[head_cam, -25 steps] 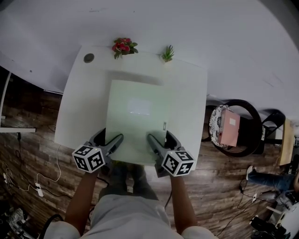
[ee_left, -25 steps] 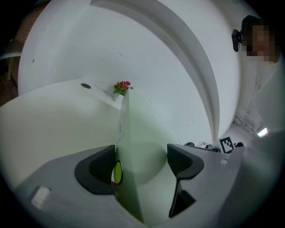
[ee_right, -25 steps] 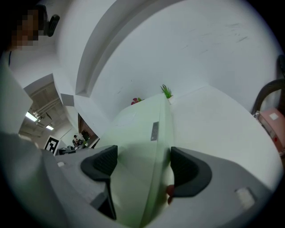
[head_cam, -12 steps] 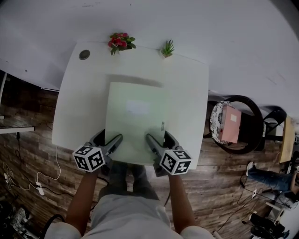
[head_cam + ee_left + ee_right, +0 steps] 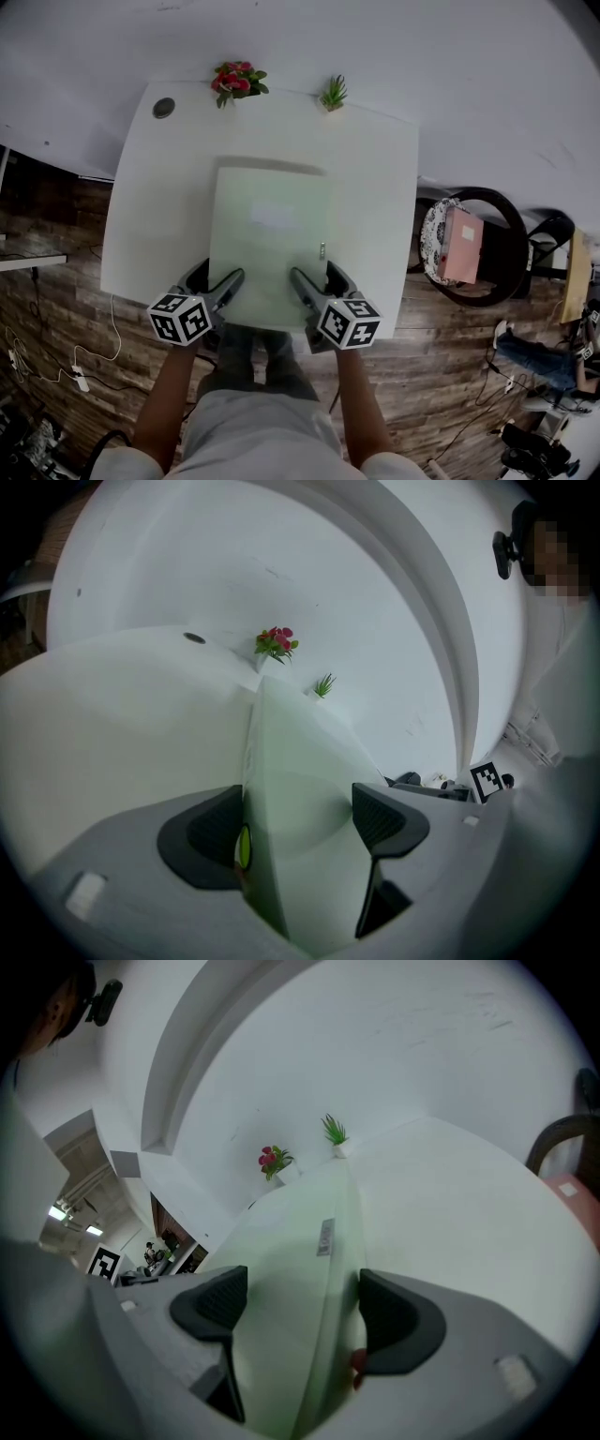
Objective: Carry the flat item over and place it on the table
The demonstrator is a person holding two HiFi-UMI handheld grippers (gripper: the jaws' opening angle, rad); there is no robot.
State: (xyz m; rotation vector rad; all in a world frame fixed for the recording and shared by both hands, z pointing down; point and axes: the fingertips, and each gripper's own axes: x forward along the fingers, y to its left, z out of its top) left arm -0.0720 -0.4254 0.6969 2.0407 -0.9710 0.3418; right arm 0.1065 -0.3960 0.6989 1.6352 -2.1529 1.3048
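The pale green flat rectangular panel (image 5: 272, 244) hangs over the middle of the white square table (image 5: 375, 169), and the shadow beyond its far edge suggests it is not down yet. The left gripper (image 5: 217, 292) and right gripper (image 5: 314, 289) each clamp its near edge. The carry looks done; lowering and release remain.

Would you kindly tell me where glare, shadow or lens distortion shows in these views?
Head view: a pale glare patch lies on the green board, a soft shadow falls on the white table past its far edge, and the table's edges bow. Left gripper view: dark vignetted corners, and the wall curves. Right gripper view: the same bowing.
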